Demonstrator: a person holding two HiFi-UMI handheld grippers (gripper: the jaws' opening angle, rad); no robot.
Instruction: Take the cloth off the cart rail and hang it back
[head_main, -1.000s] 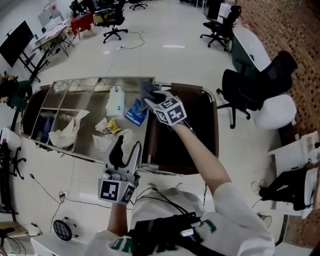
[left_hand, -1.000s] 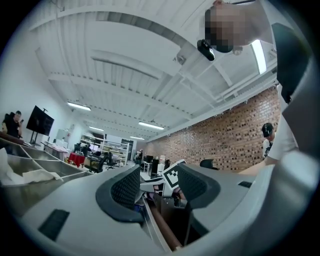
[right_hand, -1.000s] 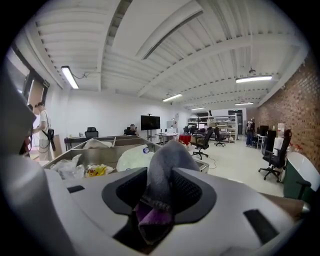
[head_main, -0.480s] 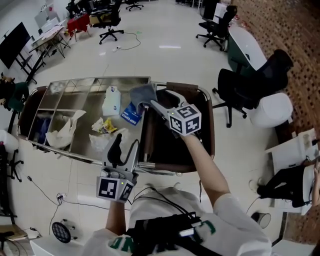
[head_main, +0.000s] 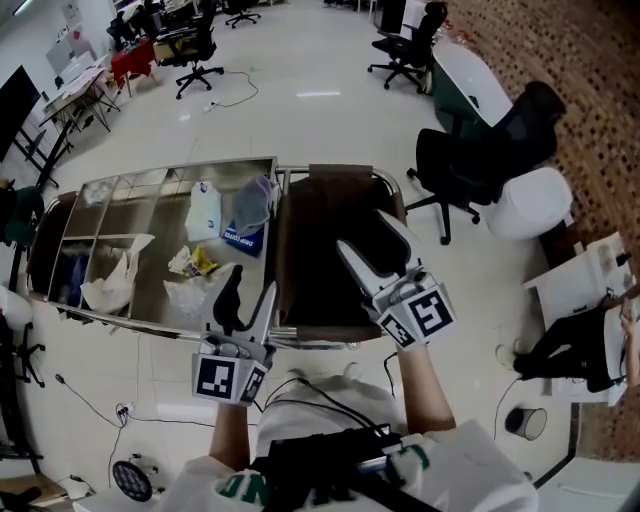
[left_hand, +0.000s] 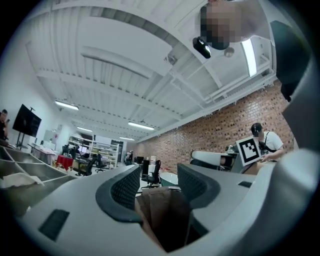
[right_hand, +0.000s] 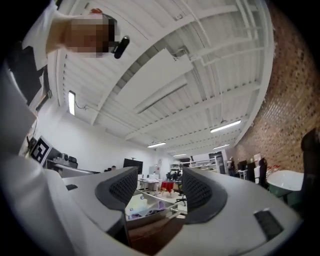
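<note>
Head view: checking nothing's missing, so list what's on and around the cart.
cart: one, steel, centre
sack: one, brown, cart's right half
cloth: one, grey, tray's right end
jug: one, white, tray
packet: one, blue, beside jug
wrapper: one, yellow, tray
white bag: one, white, tray's left
clear bag: one, clear, tray's near edge
office chair: one, black, right of cart
left gripper: one, grey, fingers apart, near edge
right gripper: one, grey, fingers apart, above sack

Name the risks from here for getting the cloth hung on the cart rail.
1. The cloth sits bunched at the steel tray's edge beside the rail. Whether it hangs over the rail is unclear, so it may slide into the tray.
2. The right hand-held gripper is open and away from the cloth. A grab for it could catch the blue packet right beside it.
</note>
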